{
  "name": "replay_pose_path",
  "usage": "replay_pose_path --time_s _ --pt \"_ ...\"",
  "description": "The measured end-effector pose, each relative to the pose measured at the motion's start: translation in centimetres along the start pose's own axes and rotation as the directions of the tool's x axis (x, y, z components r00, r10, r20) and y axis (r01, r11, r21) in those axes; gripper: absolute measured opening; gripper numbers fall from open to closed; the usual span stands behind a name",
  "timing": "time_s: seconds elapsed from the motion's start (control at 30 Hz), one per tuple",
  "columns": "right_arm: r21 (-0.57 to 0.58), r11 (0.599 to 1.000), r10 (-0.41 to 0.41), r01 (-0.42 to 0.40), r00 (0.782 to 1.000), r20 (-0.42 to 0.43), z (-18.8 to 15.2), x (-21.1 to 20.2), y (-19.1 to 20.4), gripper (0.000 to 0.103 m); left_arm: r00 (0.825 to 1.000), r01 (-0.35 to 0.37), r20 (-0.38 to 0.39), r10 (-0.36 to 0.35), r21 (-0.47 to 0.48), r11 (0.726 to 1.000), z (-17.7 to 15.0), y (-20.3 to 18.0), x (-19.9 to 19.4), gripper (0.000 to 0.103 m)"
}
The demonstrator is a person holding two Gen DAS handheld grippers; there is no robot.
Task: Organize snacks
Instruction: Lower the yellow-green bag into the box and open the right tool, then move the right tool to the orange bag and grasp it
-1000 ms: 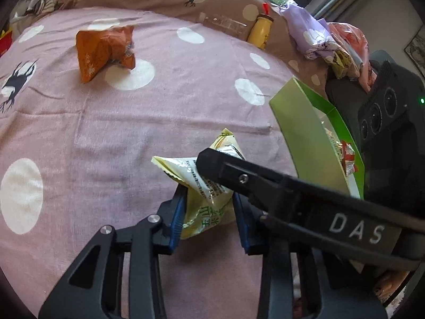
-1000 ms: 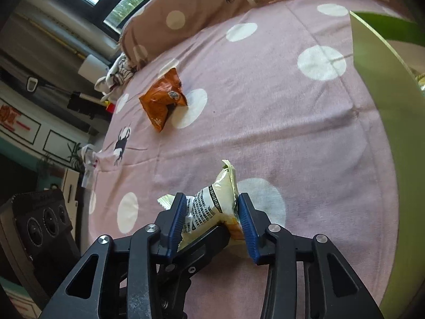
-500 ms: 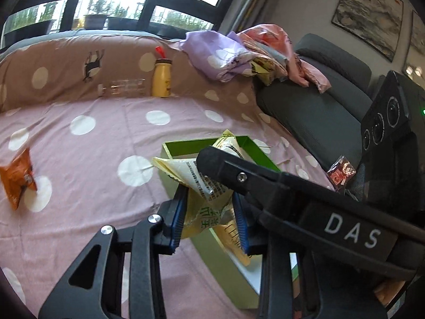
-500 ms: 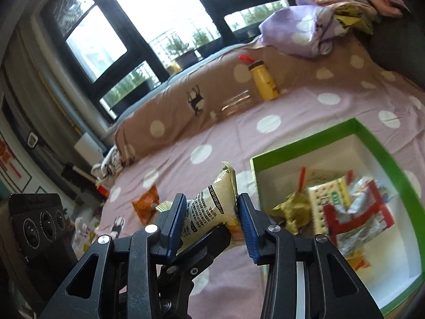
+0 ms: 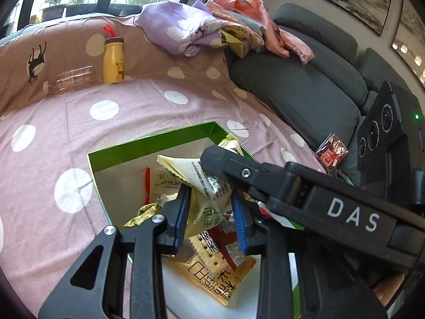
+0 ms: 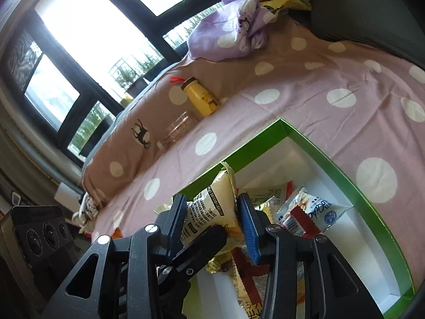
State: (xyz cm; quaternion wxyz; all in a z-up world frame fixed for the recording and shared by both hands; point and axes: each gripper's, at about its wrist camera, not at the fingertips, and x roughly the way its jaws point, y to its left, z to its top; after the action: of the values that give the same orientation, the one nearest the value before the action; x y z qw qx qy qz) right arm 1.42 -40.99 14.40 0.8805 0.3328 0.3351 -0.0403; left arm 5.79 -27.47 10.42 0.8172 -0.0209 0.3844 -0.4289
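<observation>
A pale yellow snack packet (image 5: 196, 172) hangs over the open green box (image 5: 148, 143), gripped from two sides. My left gripper (image 5: 209, 199) has its blue pads on the packet's lower part, and its jaws are closing on it. My right gripper (image 6: 212, 207) is shut on the same packet (image 6: 217, 186); its black body crosses the left wrist view from the right. Under the packet, the box (image 6: 332, 159) holds several snacks, among them a cracker packet (image 5: 212, 271) and a red-and-white packet (image 6: 305, 215).
The box lies on a pink dotted bedspread (image 5: 53, 138). A yellow bottle (image 5: 113, 61) and a clear bottle (image 5: 69, 79) rest by the brown pillow at the back. Piled cloths (image 5: 186, 32) and a grey sofa (image 5: 305, 87) stand to the right, with a red packet (image 5: 332, 154) at its edge.
Both grippers rose and swung together with the yellow packet from over the bedspread to above the green box. The orange packet has left the left wrist view.
</observation>
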Motion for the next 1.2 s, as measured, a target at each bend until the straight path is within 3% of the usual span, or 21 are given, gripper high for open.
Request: replay_pose_path --time_s 0.37,0.67,0.83,0.87,0.93,1.1,1.2 --pt "0.102 0.993 -0.053 0.06 0.997 -0.064 -0.1 1.9 -2.5 0.044 0.994 -0.034 -0.109 0.029 -0.048 0.998 0.0 0.7 3.1 0.03" --pt "0.124 0.99 -0.065 0.071 0.997 -0.053 -0.3 1.1 -2.8 0.044 0.994 -0.031 -0.109 0.021 -0.092 0.995 -0.5 1.1 2.6 0.032" --pt "0.104 0.99 -0.089 0.092 0.995 -0.033 -0.3 0.3 -2.1 0.044 0.998 -0.036 -0.05 0.033 -0.061 0.997 -0.8 0.6 0.0 0.047" --pt "0.103 0.99 -0.092 0.094 0.995 -0.031 -0.3 0.2 -2.0 0.047 0.999 -0.039 -0.037 0.037 -0.057 0.998 -0.8 0.5 -0.8 0.05" --pt "0.097 0.991 -0.094 0.095 0.995 -0.016 -0.4 -0.1 -1.7 0.055 0.999 -0.05 -0.008 0.049 -0.05 0.997 -1.0 0.5 -2.3 0.067" --pt "0.067 0.994 -0.091 0.09 0.996 0.015 -0.7 -0.7 -0.7 0.08 0.993 -0.096 0.062 0.098 -0.034 0.995 -2.3 0.9 -6.7 0.084" --pt "0.042 0.995 -0.095 0.094 0.995 0.017 -0.9 -0.7 0.1 0.085 0.984 -0.15 0.094 0.154 -0.048 0.988 -3.7 2.0 -9.5 0.096"
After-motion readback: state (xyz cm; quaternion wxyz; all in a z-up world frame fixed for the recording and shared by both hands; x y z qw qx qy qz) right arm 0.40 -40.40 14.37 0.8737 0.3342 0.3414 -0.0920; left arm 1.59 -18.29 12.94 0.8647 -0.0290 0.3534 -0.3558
